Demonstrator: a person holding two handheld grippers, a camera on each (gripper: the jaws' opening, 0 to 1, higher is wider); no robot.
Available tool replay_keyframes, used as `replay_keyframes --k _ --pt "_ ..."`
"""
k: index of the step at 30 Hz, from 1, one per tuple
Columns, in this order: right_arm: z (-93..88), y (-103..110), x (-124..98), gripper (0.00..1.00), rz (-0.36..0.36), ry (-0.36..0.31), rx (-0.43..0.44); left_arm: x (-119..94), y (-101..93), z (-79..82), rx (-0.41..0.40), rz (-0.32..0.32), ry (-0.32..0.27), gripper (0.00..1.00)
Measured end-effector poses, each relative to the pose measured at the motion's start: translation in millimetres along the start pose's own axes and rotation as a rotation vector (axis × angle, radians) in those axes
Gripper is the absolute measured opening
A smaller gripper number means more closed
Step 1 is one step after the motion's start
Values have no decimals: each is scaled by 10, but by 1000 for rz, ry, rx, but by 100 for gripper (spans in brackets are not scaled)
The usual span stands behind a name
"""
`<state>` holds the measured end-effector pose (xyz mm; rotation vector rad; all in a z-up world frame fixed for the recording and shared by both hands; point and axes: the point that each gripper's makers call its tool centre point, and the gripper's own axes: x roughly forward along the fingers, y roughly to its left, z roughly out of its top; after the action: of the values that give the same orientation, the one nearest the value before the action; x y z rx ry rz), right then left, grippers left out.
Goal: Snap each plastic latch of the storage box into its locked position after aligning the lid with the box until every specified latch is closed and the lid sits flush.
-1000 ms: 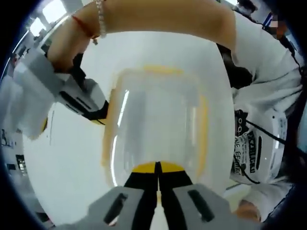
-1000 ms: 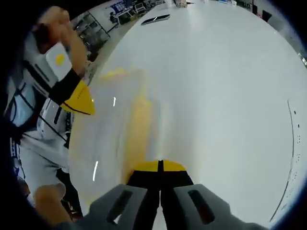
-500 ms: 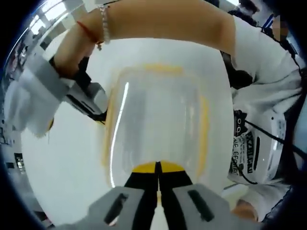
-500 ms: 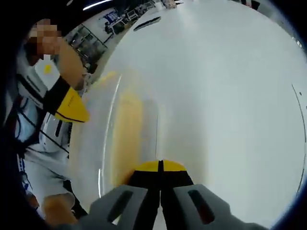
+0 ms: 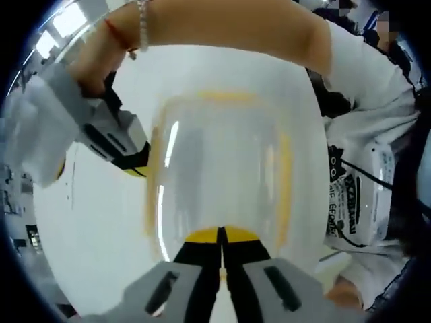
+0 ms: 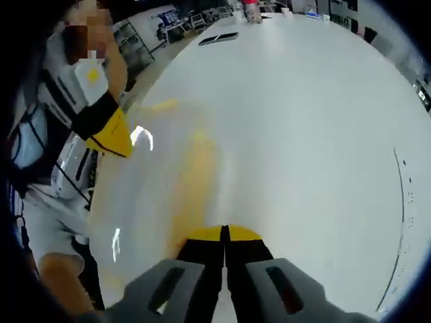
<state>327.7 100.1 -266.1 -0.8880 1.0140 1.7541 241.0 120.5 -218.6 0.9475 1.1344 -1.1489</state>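
Left gripper view: the left gripper (image 5: 221, 235), jaws pressed together with nothing between them, rises from the bottom centre of the frame; its yellow-edged tips lie over the near edge of the storage box (image 5: 222, 175). The box, clear plastic with a yellow seal line around the lid, occupies the centre of the frame and stands on the white worktop (image 5: 87, 229). At centre left the right gripper (image 5: 124, 151) comes in from the upper left, its black-and-yellow tip just beside the box's left side; contact cannot be judged. A bare forearm (image 5: 229, 30) with a bracelet crosses the top of the frame. A person's white printed clothing (image 5: 363, 195) lies along the right edge.

Right gripper view: the right gripper (image 6: 224, 234), jaws pressed together and holding nothing, rises from the bottom centre. The box (image 6: 168, 182) appears blurred at centre left, its yellow strip running up from the jaw tips. The left gripper (image 6: 111, 134) shows at upper left, its yellow tip at the box's far corner. The worktop (image 6: 310, 134) spreads over the right half of the frame.
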Motion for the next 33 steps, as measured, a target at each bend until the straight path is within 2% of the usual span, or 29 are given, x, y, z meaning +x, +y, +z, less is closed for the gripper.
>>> replay_keyframes --k 1,6,8,11,13,19,23,27,29,30,33 --pt "0 4 -9 0 -4 9 -39 2 14 6 -5 -2 2 0" --pt "-4 23 39 0 35 -24 -30 8 37 14 -23 -5 31 0" --pt "18 8 43 0 22 -62 -103 9 52 14 -10 -7 37 0" --pt "-2 14 27 0 31 -59 -31 2 80 15 -21 -17 43 0" --pt "4 0 27 0 13 -52 -30 -2 95 23 -29 -25 49 0" --pt "-27 -55 20 0 2 32 22 3 122 29 -56 -30 97 0" --pt "-107 -56 17 0 -8 93 38 11 103 15 -43 -18 114 0" --pt "-117 -75 12 0 3 120 68 5 123 -3 -61 -30 72 0" --pt "-151 -80 2 0 7 159 84 6 127 5 -67 -33 59 0" --pt "-146 -90 8 0 6 169 80 12 119 13 -46 -27 59 0" --pt "-161 -89 -6 0 29 153 86 12 125 15 -51 -23 54 0"
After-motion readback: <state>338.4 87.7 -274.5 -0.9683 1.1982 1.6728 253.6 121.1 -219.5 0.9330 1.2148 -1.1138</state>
